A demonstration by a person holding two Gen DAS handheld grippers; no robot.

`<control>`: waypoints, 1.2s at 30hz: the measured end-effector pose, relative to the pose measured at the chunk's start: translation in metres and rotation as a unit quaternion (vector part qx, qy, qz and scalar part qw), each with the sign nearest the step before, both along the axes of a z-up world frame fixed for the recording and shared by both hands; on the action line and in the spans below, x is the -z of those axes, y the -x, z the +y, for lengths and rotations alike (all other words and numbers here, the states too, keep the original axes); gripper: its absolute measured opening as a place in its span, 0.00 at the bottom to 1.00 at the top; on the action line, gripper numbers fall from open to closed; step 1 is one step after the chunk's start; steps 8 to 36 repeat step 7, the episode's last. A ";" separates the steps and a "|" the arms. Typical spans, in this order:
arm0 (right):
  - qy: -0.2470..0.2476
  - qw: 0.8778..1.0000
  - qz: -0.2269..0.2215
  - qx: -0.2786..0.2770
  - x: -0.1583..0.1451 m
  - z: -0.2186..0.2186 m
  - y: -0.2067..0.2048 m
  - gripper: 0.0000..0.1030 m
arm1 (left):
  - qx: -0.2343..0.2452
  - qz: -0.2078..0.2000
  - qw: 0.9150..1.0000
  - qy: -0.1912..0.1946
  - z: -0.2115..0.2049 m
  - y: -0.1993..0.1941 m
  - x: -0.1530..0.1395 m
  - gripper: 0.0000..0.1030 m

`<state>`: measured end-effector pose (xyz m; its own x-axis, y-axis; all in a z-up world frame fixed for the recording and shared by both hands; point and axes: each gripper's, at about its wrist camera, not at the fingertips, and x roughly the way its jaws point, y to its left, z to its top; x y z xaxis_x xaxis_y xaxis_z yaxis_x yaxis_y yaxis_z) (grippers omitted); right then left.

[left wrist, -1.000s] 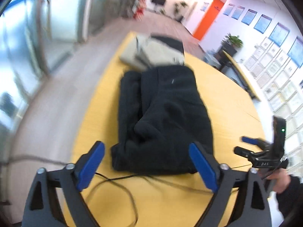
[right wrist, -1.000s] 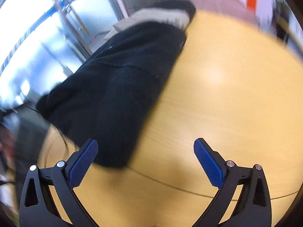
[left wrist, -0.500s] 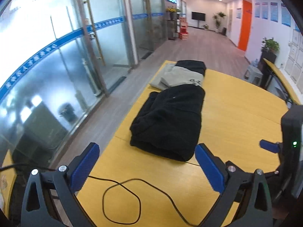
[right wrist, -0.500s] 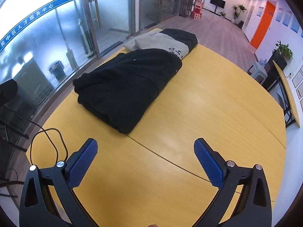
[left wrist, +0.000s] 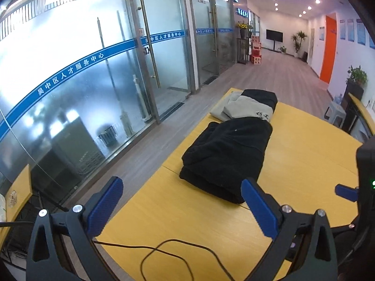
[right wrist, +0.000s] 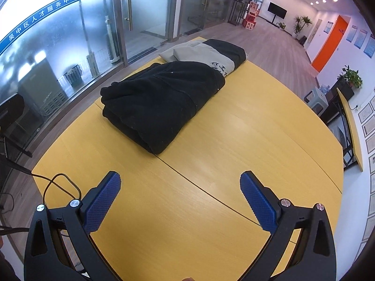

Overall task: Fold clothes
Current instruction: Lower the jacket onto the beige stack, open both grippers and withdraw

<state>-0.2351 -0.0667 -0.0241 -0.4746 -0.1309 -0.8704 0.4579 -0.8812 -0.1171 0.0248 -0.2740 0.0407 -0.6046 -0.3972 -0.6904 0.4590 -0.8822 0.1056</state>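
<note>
A folded black fleece garment (left wrist: 226,157) lies on the yellow table (left wrist: 304,159); it also shows in the right wrist view (right wrist: 161,100). Behind it lies a folded grey and black garment (left wrist: 248,106), also in the right wrist view (right wrist: 206,53). My left gripper (left wrist: 181,203) is open and empty, held back from the black garment above the table's near edge. My right gripper (right wrist: 180,194) is open and empty above bare table (right wrist: 246,140), well short of the garment. Part of the right gripper shows at the right edge of the left wrist view (left wrist: 361,182).
A thin black cable (left wrist: 168,255) loops on the table near its front edge, also in the right wrist view (right wrist: 58,187). Glass office walls (left wrist: 93,82) run along the left past the table edge. A second desk (right wrist: 349,121) stands at the right.
Both grippers have pulled back and risen away from the black garment, which now lies farther off. Both stay open and empty. The garment has not moved.
</note>
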 end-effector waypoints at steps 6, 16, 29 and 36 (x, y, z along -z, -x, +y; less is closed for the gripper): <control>-0.006 1.000 -0.003 0.003 0.000 -0.013 0.006 0.99 | 0.002 -0.015 1.000 0.003 -0.006 0.006 0.001 1.00; -0.007 1.000 -0.003 0.003 0.000 -0.017 0.008 0.99 | 0.003 -0.019 1.000 0.004 -0.006 0.008 0.002 1.00; -0.007 1.000 -0.003 0.003 0.000 -0.017 0.008 0.99 | 0.003 -0.019 1.000 0.004 -0.006 0.008 0.002 1.00; -0.007 1.000 -0.003 0.003 0.000 -0.017 0.008 0.99 | 0.003 -0.019 1.000 0.004 -0.006 0.008 0.002 1.00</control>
